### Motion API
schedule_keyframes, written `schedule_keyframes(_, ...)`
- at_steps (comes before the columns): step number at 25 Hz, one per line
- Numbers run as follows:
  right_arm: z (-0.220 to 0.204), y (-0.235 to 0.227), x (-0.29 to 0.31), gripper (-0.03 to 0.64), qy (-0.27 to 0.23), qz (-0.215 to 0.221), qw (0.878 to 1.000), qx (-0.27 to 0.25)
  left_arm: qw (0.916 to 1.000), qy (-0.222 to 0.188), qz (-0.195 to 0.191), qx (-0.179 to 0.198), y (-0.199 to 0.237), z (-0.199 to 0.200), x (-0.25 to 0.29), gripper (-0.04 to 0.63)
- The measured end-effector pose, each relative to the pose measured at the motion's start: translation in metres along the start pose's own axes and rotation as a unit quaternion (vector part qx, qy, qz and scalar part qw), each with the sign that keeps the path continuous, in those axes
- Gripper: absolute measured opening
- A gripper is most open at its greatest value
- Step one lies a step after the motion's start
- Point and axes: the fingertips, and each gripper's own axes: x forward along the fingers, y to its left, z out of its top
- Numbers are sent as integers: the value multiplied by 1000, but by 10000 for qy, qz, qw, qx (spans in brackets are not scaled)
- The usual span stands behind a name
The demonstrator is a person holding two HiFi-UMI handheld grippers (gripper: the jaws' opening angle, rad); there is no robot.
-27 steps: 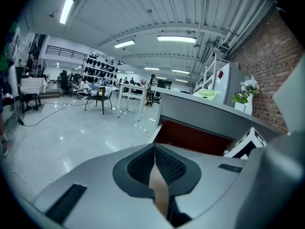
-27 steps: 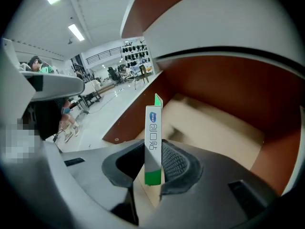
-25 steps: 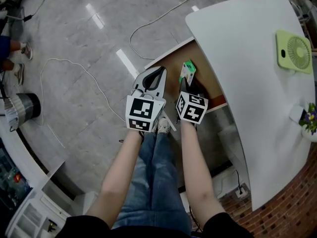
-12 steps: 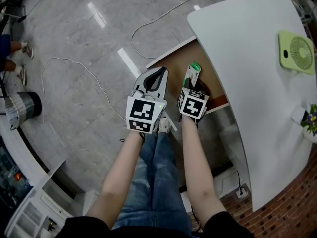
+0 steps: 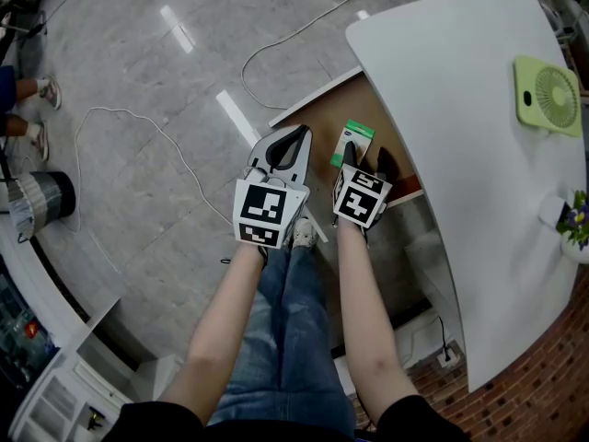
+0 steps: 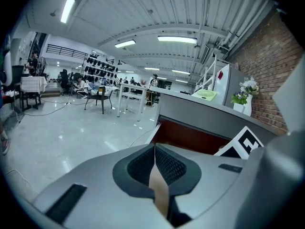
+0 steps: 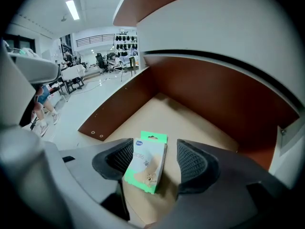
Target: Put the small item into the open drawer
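Small item [image 7: 143, 168], clamped before, lies free in drawer [image 7: 190, 123]; right hand-held gripper [image 7: 156, 150] opening, left hand-held gripper [image 6: 155, 152] closed.

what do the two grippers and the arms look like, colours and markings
The left gripper and right gripper both have light grey shells, black ribbed pads on the jaws and a white cube with black square markers. No cables show. Arms are bare below short black sleeves. The right jaws are opening, with the small green-and-white box between them.
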Motion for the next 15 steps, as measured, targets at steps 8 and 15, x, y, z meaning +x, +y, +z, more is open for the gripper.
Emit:
schedule_keyframes(8,20,13,-28,240,-472,343,9983,30,9999,-102,26,15,-1,13,-11,26)
schedule_keyframes(15,65,34,-128,125,-1233,754,9892,231,9993,-336,98,132,-8,68,-56,26)
